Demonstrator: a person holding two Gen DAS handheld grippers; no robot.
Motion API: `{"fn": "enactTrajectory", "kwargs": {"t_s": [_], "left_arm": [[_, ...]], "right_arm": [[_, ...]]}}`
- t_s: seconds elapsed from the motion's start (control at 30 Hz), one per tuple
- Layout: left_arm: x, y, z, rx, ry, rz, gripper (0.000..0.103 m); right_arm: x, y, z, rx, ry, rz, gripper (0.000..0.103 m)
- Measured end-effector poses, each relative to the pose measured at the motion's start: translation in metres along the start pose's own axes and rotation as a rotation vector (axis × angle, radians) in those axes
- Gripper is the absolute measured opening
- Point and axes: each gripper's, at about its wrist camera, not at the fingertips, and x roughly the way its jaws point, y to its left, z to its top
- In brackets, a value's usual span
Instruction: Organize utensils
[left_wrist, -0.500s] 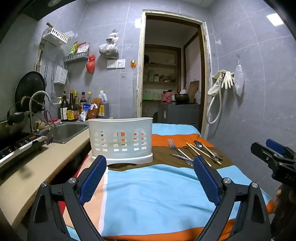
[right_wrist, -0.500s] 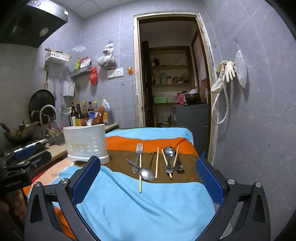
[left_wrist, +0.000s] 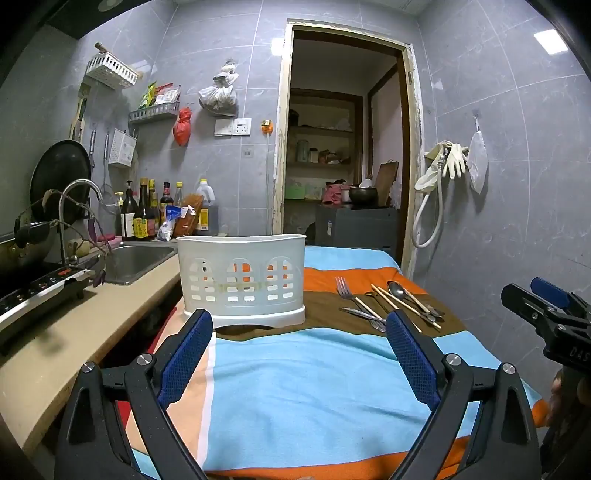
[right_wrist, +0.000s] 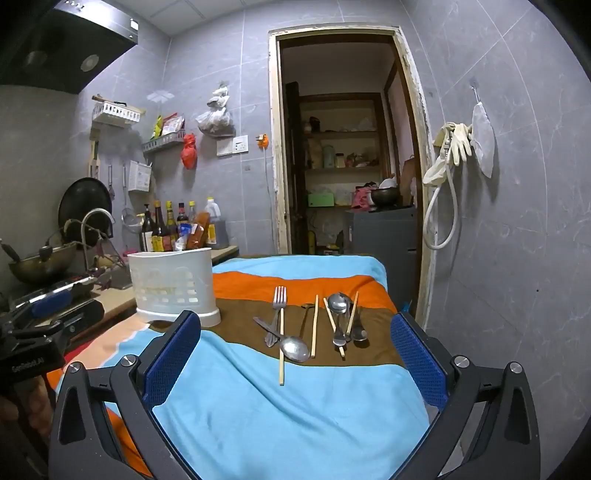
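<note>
Ahead of the right claw (right_wrist: 295, 358), the striped cloth (right_wrist: 295, 413) looks soft, matt and slightly napped. On it, between the claw's fingers, the fork (right_wrist: 279, 300) and spoons (right_wrist: 294, 348) are glossy metal, the chopsticks (right_wrist: 314, 325) pale matt wood. Beyond the left claw (left_wrist: 299, 354), the holder (left_wrist: 242, 275) is smooth white plastic with pierced walls. Each claw's pads (left_wrist: 413, 365) carry rough blue dimpled facing on matt black plastic arms. Left of it, the sink (left_wrist: 138, 260) is dull brushed metal
</note>
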Motion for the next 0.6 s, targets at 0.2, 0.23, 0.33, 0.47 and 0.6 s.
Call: {"fn": "enactTrajectory", "kwargs": {"t_s": [0.2, 0.23, 0.33, 0.47, 0.6], "left_arm": [[0.0001, 0.0001, 0.0000, -0.002, 0.001, 0.000, 0.092], [-0.0001, 0.0001, 0.0000, -0.002, 0.002, -0.001, 0.092], [-0.0019, 0.0006, -0.0007, -0.001, 0.002, -0.001, 0.092], [-0.0013, 0.0007, -0.0007, -0.002, 0.002, -0.001, 0.092], [-0.0012, 0.0008, -0.0006, -0.002, 0.003, -0.001, 0.092]], "right_arm": [[0.0000, 0.0000, -0.0001, 0.000, 0.000, 0.000, 0.103], [-0.0002, 0.0000, 0.0000, 0.000, 0.000, 0.000, 0.103], [-0.0005, -0.0003, 0.0002, 0.000, 0.000, 0.000, 0.103], [-0.0009, -0.0005, 0.0004, -0.001, -0.001, 0.000, 0.103], [-0.0006, -0.0002, -0.0001, 0.000, 0.000, 0.000, 0.103]]}}
